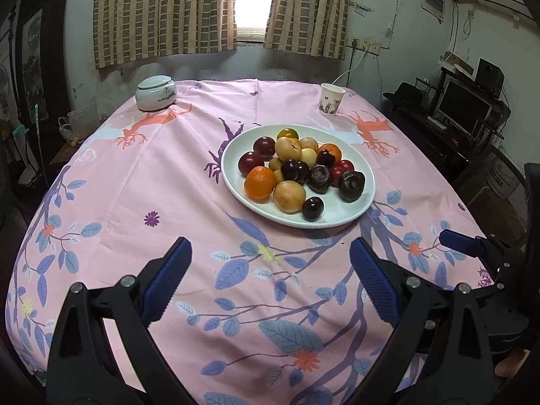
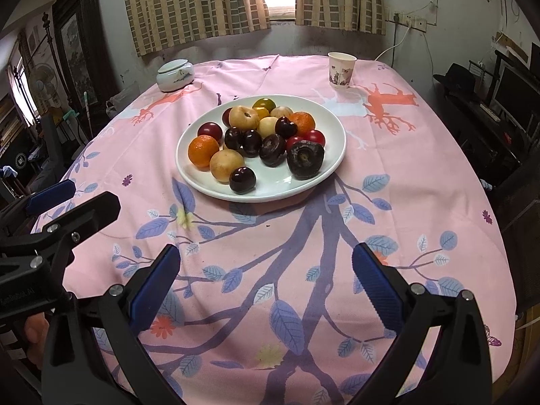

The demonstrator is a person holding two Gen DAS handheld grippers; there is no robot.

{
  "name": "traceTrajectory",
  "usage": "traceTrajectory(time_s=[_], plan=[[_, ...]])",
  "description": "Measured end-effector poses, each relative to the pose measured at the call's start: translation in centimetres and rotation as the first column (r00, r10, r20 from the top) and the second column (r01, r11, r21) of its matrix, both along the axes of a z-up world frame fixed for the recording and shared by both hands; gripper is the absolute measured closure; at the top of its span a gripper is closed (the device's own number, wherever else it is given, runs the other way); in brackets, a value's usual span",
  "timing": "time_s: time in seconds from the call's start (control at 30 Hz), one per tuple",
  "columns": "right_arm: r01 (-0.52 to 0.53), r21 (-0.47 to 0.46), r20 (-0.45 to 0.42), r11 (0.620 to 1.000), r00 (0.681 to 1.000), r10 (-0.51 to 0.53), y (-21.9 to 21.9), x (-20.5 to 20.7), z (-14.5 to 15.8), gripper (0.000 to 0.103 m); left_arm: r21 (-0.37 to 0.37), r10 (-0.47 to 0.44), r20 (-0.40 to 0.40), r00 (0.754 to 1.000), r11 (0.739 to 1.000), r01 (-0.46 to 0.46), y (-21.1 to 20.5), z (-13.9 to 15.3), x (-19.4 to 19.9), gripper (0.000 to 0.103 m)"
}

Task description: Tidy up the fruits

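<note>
A white plate [image 1: 357,211] sits mid-table, piled with several fruits: an orange [image 1: 259,183], yellow plums [image 1: 289,196], dark cherries [image 1: 313,208] and dark mangosteens [image 1: 351,186]. It also shows in the right wrist view [image 2: 199,175], with the orange [image 2: 203,150] at its left. My left gripper [image 1: 270,256] is open and empty, hovering over the cloth short of the plate. My right gripper [image 2: 265,263] is open and empty, also short of the plate. Each gripper shows at the edge of the other's view.
A pink floral tablecloth [image 1: 162,175] covers the round table. A lidded white ceramic jar [image 1: 155,92] stands at the far left and a paper cup [image 1: 331,99] at the far right. A desk with a monitor [image 1: 462,104] stands to the right of the table.
</note>
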State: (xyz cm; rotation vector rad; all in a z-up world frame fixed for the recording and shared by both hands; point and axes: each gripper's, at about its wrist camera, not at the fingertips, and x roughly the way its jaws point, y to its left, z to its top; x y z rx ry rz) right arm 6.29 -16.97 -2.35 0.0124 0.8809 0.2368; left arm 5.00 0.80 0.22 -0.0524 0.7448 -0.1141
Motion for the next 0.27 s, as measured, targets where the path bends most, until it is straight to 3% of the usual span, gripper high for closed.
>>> traceTrajectory(time_s=[0.27], plan=[[0.001, 0.004, -0.006, 1.0, 1.0, -0.001, -0.2, 0.08, -0.14, 0.001, -0.015, -0.011, -0.031, 0.999, 1.0, 0.01, 0.1, -0.44, 0.44, 0.007]])
